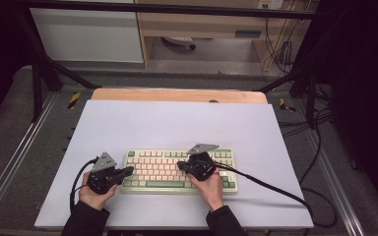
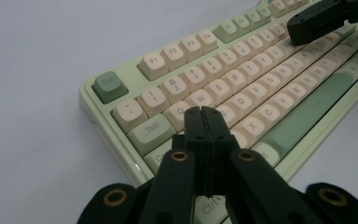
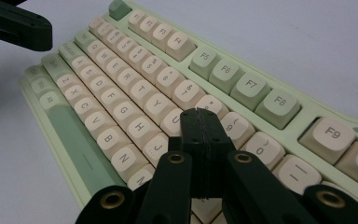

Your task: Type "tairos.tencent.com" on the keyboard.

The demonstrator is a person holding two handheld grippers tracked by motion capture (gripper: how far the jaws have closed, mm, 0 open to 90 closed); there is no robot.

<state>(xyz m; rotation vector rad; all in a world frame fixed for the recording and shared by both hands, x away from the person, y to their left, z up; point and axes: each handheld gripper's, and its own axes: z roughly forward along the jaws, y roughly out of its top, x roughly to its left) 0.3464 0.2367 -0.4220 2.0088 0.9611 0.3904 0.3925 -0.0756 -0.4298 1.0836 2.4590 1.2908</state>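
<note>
A pale green keyboard [image 1: 177,169] with cream and green keys lies on the white mat near the front of the table. My left gripper [image 1: 130,171] is at its left end, jaws shut with nothing in them; in the left gripper view its tips [image 2: 204,112] hover over the keyboard [image 2: 242,88] near the Q and A keys. My right gripper [image 1: 181,166] is over the middle, also shut and empty. In the right gripper view its tips [image 3: 200,114] sit above the keyboard [image 3: 135,93] around the I and K keys. Whether either tip touches a key, I cannot tell.
The white mat [image 1: 177,128] covers a wooden table [image 1: 177,94] and has free room behind and beside the keyboard. A black cable [image 1: 275,189] trails from the right gripper off to the right. Metal frame rails [image 1: 15,152] run along both sides.
</note>
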